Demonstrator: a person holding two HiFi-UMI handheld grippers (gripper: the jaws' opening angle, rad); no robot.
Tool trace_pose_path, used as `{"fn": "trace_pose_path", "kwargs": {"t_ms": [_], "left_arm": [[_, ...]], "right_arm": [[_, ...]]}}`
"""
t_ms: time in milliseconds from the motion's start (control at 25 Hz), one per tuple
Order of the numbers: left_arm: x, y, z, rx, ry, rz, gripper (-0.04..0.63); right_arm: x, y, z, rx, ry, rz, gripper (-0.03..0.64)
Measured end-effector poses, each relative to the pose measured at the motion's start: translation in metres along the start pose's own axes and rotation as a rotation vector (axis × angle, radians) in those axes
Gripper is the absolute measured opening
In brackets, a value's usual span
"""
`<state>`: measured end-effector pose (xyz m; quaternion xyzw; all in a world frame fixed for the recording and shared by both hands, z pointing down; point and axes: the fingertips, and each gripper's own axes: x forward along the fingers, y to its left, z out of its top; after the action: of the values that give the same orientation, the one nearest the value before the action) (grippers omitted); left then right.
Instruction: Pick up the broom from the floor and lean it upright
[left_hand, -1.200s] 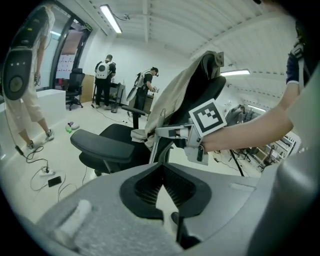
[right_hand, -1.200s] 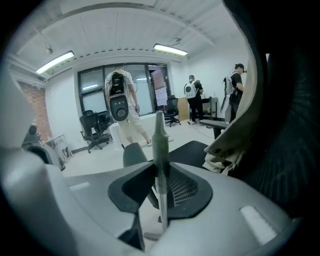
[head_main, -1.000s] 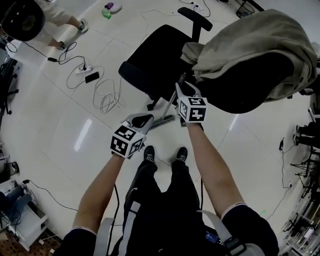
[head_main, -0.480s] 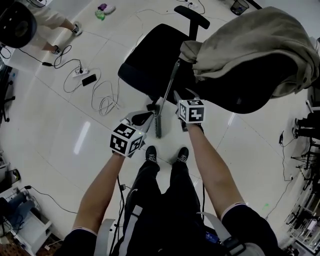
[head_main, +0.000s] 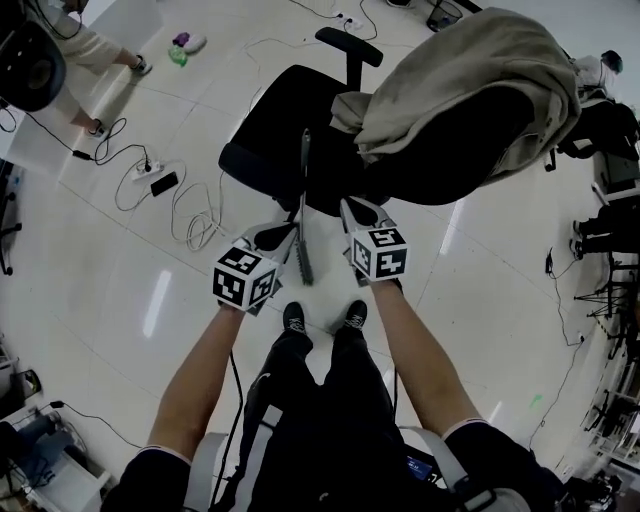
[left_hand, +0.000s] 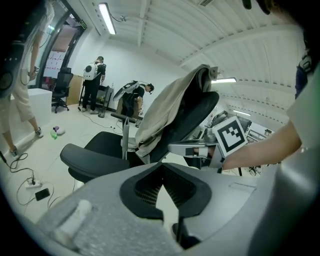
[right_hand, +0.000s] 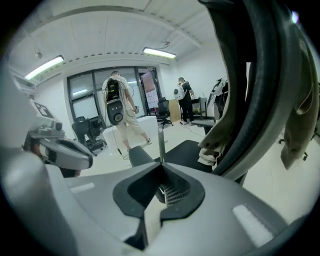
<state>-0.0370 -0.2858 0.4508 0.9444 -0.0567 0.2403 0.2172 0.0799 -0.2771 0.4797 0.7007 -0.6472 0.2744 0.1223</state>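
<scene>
Pale glossy floor fills most of the head view. A black office chair stands ahead of the person, w/ a big beige jacket draped over its backrest.

The person's bare forearms reach fwd, one gripper in each hand. The broom stands upright on the floor btw the two grippers. Its thin grey handle rises across the seat's front edge; can't tell if it touches the seat. In the left gripper view the handle shows left of the fingers, in front of the seat. In the right gripper view it rises just beyond the fingertips.

Left gripper: fingers closed tip to tip, nothing btw them, just beside the broom's lower part. Right gripper: fingers also closed and empty, a bit apart from the handle on its other side.

Bystanders w/ backpacks stand farther back in the room. White cables loop on the floor left of the chair, running to a power strip. The person's black shoes sit just below the broom's foot.
</scene>
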Motion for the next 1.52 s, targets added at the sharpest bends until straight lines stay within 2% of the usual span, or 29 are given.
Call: {"fn": "trace_pose_path", "kwargs": {"t_ms": [200, 440, 680, 920, 1240, 1520], "left_arm": [[-0.005, -0.033, 0.031, 0.048, -0.047, -0.026, 0.000], [-0.017, -0.076, 0.062, 0.102, -0.108, -0.005, 0.000], [-0.035, -0.118, 0.064, 0.077, -0.150, 0.050, 0.000], [-0.053, -0.162, 0.066, 0.110, -0.186, 0.091, 0.000], [-0.083, -0.185, 0.080, 0.131, -0.254, 0.085, 0.000], [-0.106, -0.185, 0.082, 0.112, -0.273, 0.038, 0.000]], "right_arm": [[-0.055, 0.016, 0.031, -0.059, -0.100, 0.046, 0.003], [-0.116, 0.023, 0.064, -0.119, -0.202, 0.086, 0.003], [-0.172, 0.023, 0.063, -0.135, -0.242, 0.123, 0.003], [-0.221, 0.035, 0.060, -0.122, -0.300, 0.166, 0.003], [-0.250, 0.074, 0.068, -0.126, -0.351, 0.215, 0.003], [-0.252, 0.100, 0.081, -0.133, -0.377, 0.188, 0.003]]}}
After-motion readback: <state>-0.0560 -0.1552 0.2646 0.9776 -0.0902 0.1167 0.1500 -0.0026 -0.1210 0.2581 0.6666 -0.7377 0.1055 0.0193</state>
